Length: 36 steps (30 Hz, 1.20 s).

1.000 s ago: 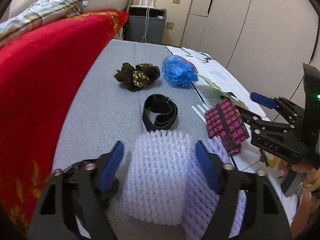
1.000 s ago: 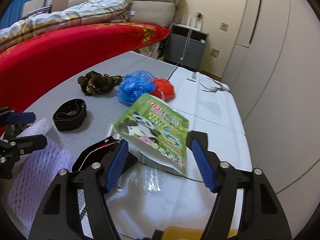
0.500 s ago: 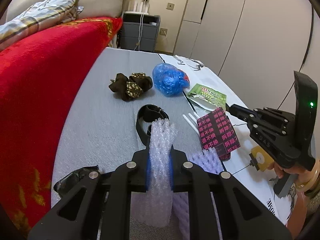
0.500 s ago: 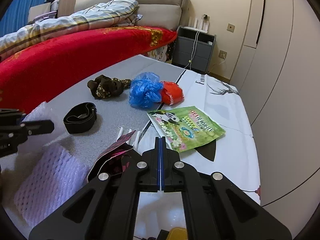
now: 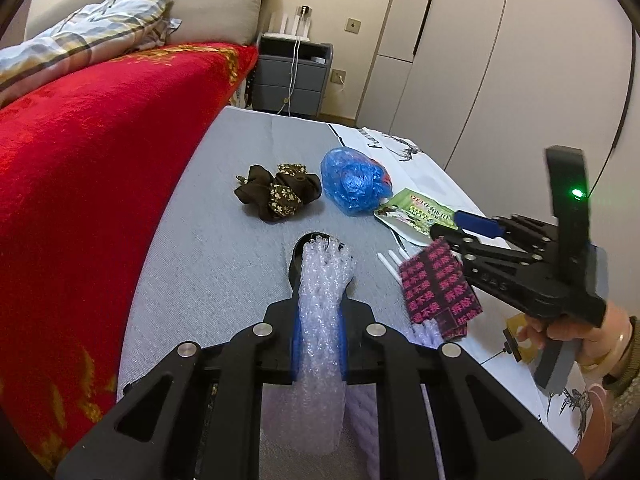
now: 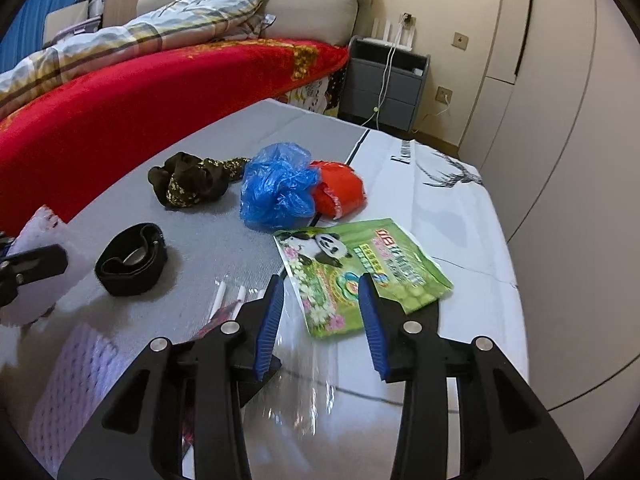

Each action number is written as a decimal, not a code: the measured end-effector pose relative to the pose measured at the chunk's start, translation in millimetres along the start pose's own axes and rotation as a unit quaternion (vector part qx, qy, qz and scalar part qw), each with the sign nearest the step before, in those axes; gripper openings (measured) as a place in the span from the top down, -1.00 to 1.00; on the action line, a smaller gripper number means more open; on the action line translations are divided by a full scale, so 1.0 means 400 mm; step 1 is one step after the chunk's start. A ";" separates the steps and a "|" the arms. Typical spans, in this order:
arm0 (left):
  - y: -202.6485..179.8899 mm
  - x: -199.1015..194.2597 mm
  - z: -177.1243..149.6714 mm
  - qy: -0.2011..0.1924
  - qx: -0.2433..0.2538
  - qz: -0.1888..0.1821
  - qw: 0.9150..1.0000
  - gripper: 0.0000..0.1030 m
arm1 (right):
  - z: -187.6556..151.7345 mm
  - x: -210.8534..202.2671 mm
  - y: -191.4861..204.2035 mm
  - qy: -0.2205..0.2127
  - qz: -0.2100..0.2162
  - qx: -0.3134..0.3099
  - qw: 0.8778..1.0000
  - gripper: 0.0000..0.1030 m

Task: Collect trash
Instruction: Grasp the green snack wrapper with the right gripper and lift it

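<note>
We hold the crushed bubble wrap (image 5: 320,300) pinched tight in our left gripper (image 5: 319,344). Our right gripper (image 6: 322,320) has just been opening, its jaws apart and empty. The green panda packet (image 6: 360,272) lies flat just ahead of it, long axis slanting right, nearer our right hand.

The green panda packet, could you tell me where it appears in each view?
Left wrist: green panda packet right of centre, just before the right gripper's tips.
Right wrist: packet centre, lying flat ahead of the open jaws.
Shared landmark: blue plastic bag just beyond it.
</note>
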<state>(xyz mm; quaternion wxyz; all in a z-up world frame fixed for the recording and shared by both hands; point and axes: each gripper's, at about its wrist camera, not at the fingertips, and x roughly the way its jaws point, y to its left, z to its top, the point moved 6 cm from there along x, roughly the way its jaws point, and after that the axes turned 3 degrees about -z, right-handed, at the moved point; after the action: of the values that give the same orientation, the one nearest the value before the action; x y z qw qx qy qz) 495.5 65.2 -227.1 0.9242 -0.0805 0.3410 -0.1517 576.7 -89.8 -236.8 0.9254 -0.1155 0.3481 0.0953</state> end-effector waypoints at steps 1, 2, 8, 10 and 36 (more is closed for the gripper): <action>0.000 0.001 0.001 0.000 -0.001 -0.001 1.000 0.74 | 0.005 0.013 0.002 0.006 0.001 -0.001 1.000 0.23; 0.001 0.002 0.001 0.000 -0.002 -0.002 1.000 0.74 | 0.007 0.020 0.005 0.010 0.002 -0.002 1.000 0.22; 0.010 0.005 0.002 -0.001 -0.010 -0.004 1.000 0.74 | 0.005 0.075 0.013 0.043 -0.011 -0.023 0.999 0.13; 0.013 0.007 0.000 0.000 -0.013 -0.005 1.000 0.74 | 0.002 0.085 0.011 0.053 -0.009 -0.021 0.998 0.13; -0.050 -0.100 0.052 -0.023 0.011 -0.018 1.000 0.74 | 0.059 -0.162 -0.063 -0.039 -0.048 -0.005 0.998 0.99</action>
<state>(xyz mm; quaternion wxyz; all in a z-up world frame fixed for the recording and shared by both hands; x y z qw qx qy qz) 475.8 60.7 -182.1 0.9297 -0.0804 0.3166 -0.1702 549.9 -113.5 -172.4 0.9411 -0.1325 0.3058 0.0569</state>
